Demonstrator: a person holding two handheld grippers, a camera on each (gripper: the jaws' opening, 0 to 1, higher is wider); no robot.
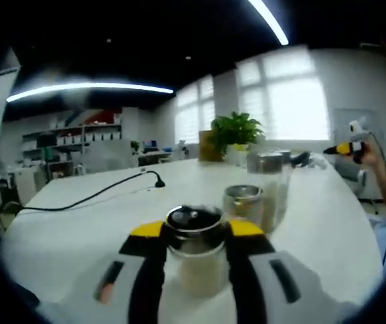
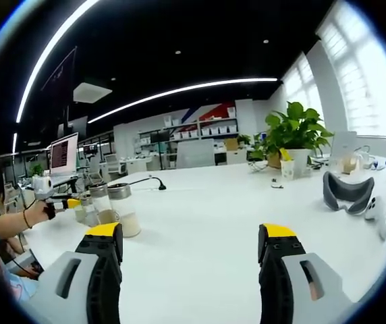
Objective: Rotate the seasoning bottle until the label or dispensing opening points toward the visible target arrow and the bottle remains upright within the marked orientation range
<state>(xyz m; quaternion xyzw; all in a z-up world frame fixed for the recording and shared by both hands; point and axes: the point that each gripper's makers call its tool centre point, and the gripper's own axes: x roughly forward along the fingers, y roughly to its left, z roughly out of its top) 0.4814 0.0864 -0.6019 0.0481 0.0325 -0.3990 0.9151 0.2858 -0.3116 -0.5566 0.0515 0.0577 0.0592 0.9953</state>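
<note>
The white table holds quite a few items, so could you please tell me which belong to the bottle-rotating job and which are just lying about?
Job:
- clear glass seasoning bottle with metal lid, gripped by left tool

Lying about:
- two other metal-lidded jars
- black cable
- green potted plant
- grey headset

My right gripper (image 2: 191, 251) hangs over the white surface (image 2: 206, 209), jaws wide apart with nothing between them. At far left, the left gripper (image 2: 73, 203) meets a group of metal-lidded seasoning bottles (image 2: 123, 210), all upright. A potted plant (image 2: 294, 138) and a grey headset (image 2: 348, 192) sit well apart at right
</note>
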